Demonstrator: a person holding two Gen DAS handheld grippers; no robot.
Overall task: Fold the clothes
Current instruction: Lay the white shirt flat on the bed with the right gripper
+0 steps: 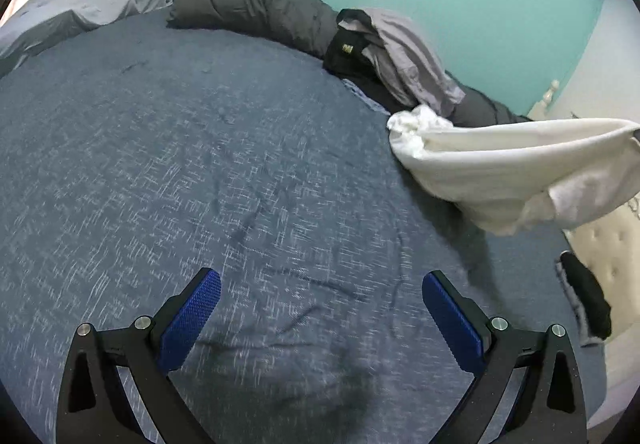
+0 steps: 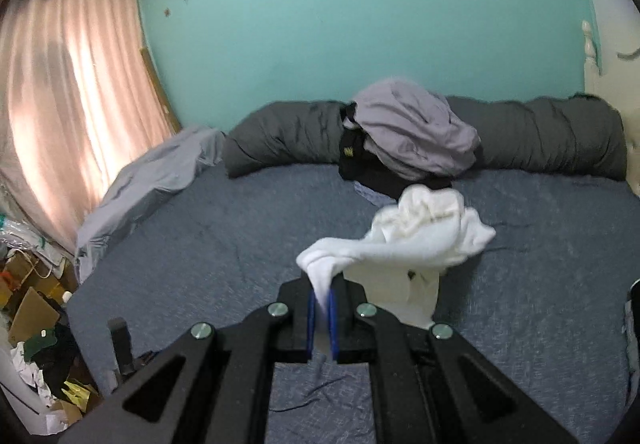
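A soft, matt white cloth garment (image 2: 420, 236) is seen above a blue heathered woven bedcover (image 1: 200, 164). The right gripper (image 2: 321, 304) is made of matt black plastic, with textured blue pads (image 1: 192, 320) and shiny metal pins (image 2: 278, 309).

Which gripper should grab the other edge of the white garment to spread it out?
Left. The left gripper is open and empty over the bed; the right gripper is shut on the white garment.
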